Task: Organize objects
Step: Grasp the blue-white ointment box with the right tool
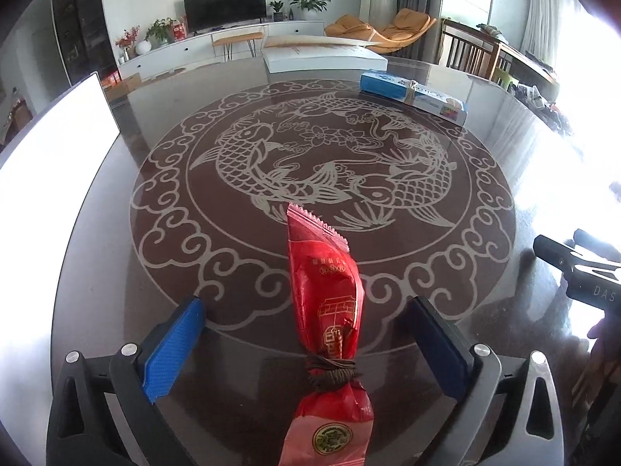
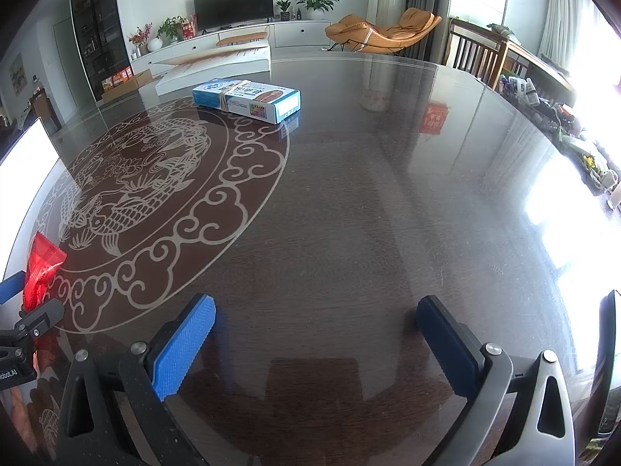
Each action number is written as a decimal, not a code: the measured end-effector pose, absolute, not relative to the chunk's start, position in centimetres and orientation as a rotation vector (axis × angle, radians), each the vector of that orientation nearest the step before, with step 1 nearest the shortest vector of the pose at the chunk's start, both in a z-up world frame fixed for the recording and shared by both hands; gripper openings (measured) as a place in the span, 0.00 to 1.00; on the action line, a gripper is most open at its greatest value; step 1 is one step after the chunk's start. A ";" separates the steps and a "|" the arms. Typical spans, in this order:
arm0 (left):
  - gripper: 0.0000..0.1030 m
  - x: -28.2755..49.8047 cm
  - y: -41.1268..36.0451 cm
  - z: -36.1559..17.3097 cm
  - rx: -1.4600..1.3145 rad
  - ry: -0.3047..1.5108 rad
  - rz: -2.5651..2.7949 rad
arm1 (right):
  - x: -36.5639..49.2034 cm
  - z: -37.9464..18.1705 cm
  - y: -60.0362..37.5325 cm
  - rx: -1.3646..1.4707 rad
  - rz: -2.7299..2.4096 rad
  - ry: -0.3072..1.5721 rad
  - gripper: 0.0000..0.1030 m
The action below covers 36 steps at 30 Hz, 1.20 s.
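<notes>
A red snack packet point(image 1: 324, 303), tied round its middle with brown cord, lies on the dark glass table point(image 1: 485, 178) between the spread blue pads of my left gripper point(image 1: 306, 306), which is open and does not touch it. The packet also shows at the left edge of the right wrist view point(image 2: 40, 260). A blue and white box point(image 1: 415, 91) bound with a band lies at the far side of the table; it also shows in the right wrist view point(image 2: 248, 99). My right gripper point(image 2: 316, 310) is open and empty over bare table.
A large flat white box point(image 1: 322, 56) sits at the table's far edge. A bright white panel point(image 1: 50, 143) stands at the left. The right gripper's body point(image 1: 578, 268) shows at the right edge. Wooden chairs point(image 2: 477, 54) stand beyond the table.
</notes>
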<state>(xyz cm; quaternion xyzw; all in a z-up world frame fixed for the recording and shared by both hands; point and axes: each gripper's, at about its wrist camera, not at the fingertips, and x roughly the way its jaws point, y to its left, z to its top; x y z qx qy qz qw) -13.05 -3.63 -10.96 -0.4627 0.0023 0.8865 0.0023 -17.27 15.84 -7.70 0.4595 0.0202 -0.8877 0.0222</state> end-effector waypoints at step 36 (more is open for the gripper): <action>1.00 -12.8 -3.5 -10.5 -1.447 0.001 2.790 | -39.8 -6.4 8.6 1.425 -2.387 0.308 0.57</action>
